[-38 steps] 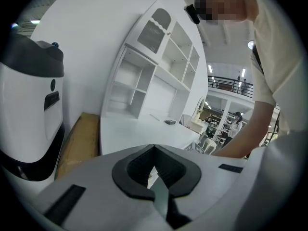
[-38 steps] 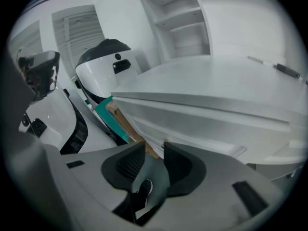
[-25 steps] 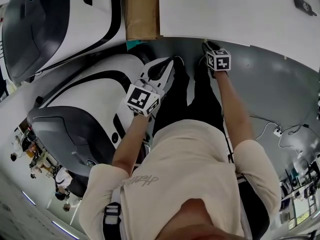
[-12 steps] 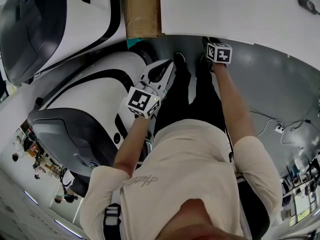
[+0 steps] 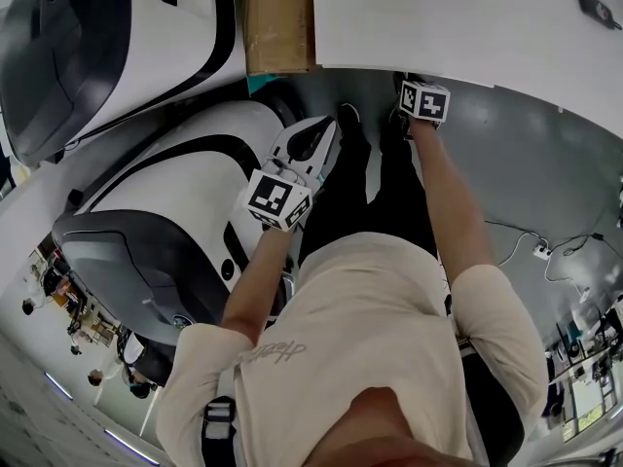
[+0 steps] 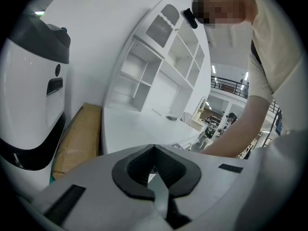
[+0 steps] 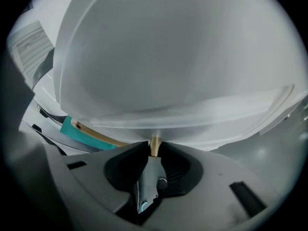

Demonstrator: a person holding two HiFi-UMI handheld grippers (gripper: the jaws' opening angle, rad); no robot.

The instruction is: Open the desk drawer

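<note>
The white desk (image 5: 438,17) spans the top of the head view. My right gripper (image 5: 409,86) reaches under its front edge, so its tips are hidden there. In the right gripper view the white drawer front (image 7: 183,71) fills the picture. Its small brass knob (image 7: 155,146) sits between the jaws of my right gripper (image 7: 154,151), which have just been closing and now pinch it. My left gripper (image 5: 321,129) hangs in the air left of the person's legs, shut with nothing in it. The left gripper (image 6: 154,150) faces the desk top (image 6: 134,124).
A cardboard box (image 5: 277,22) stands against the desk's left end. Two big white-and-black machines (image 5: 165,173) fill the left side. A white shelf unit (image 6: 163,66) stands on the desk's far side. Cables and a plug (image 5: 540,256) lie on the grey floor at right.
The right gripper has shifted slightly up to the desk's front edge and rolled a little. The left gripper has stayed where it was.
</note>
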